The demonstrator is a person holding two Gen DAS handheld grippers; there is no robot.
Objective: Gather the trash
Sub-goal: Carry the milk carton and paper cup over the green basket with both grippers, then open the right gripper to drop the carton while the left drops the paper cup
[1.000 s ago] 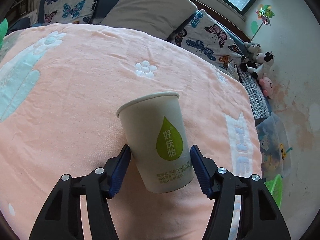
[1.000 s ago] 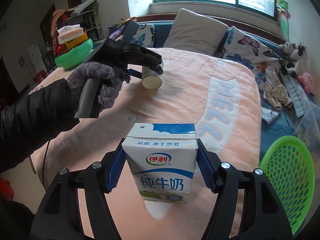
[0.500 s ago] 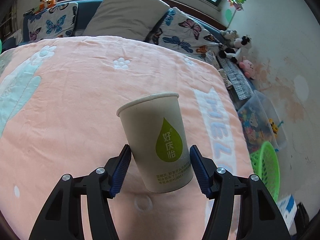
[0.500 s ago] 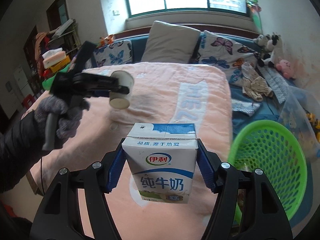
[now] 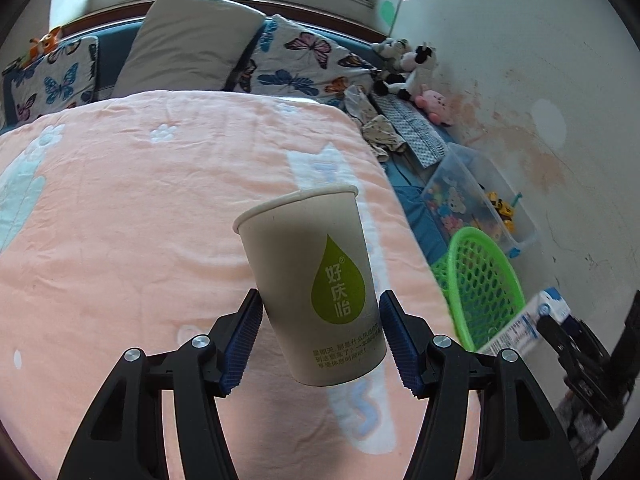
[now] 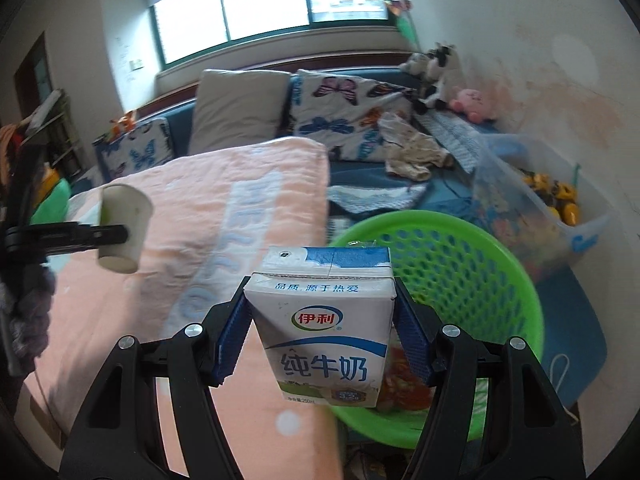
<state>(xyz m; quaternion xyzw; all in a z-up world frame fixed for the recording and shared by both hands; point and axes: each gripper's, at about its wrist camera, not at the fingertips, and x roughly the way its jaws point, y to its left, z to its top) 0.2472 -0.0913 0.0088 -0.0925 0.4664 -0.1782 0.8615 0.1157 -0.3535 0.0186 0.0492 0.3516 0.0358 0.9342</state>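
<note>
Both wrist cams face fwd, sharing bed [image 5: 120, 220] & basket [image 6: 500, 280]

Left gripper [image 5: 320, 338] and right gripper [image 6: 322, 336] are both raised level, blue pads [image 5: 243, 340] clamped inward on loads.

A bed [image 5: 140, 208] spread with a peach blanket [image 6: 224, 216] bearing pale flowers and lettering. Butterfly-print cushions [image 5: 304, 64] and a plain pillow [image 5: 188, 40] rest along its head edge.

Home bedrm: bed w/ peach blanket [image 5: 140, 208], butterfly pillows [image 5: 304, 64], plush toys [image 5: 412, 64], toy bin [image 6: 548, 200].
</note>
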